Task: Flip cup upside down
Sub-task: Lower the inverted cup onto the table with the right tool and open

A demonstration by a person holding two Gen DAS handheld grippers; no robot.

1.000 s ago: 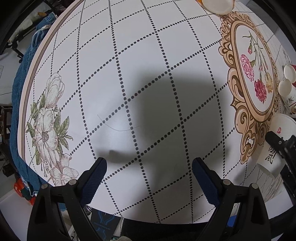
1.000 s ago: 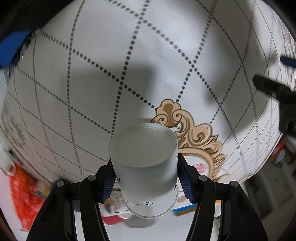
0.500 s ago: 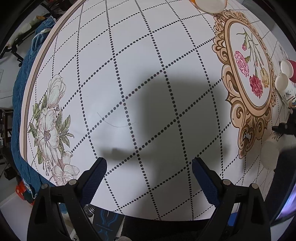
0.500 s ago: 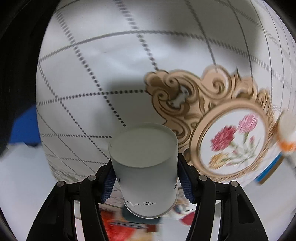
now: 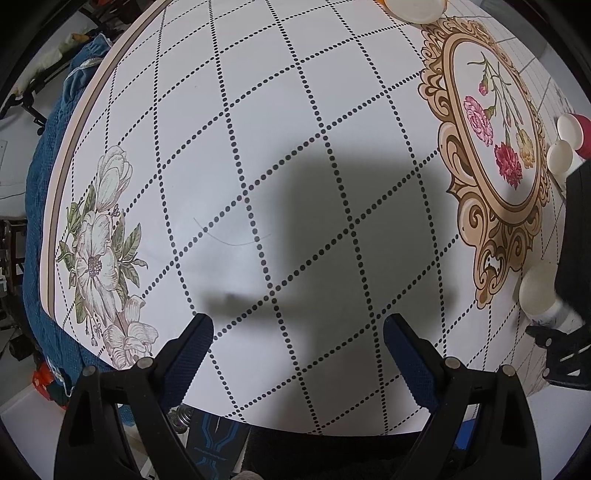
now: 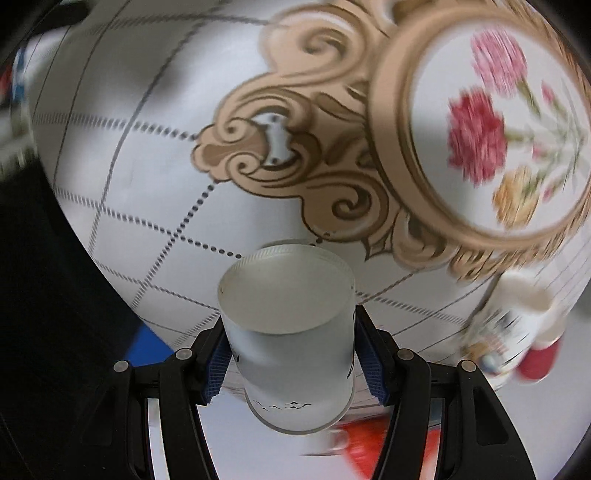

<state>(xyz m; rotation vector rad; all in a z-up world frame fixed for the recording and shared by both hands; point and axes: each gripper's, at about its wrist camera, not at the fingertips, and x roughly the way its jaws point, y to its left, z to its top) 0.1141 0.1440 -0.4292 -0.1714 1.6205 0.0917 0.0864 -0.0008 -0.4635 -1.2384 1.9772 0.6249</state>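
My right gripper is shut on a white paper cup and holds it above the table, its closed base pointing away from the camera toward the table and its rim toward the camera. The same cup shows at the right edge of the left wrist view, with the right gripper's black body beside it. My left gripper is open and empty, hovering over the white dotted-grid tablecloth.
Several upturned paper cups stand at the far right beyond the gold-framed carnation print; they also show blurred in the right wrist view. Another cup sits at the far edge. A blue cloth hangs off the left edge.
My right gripper has turned and swung with the cup; the carnation frame has come into its view and the cup's base now tilts toward the table. The left gripper barely moved.
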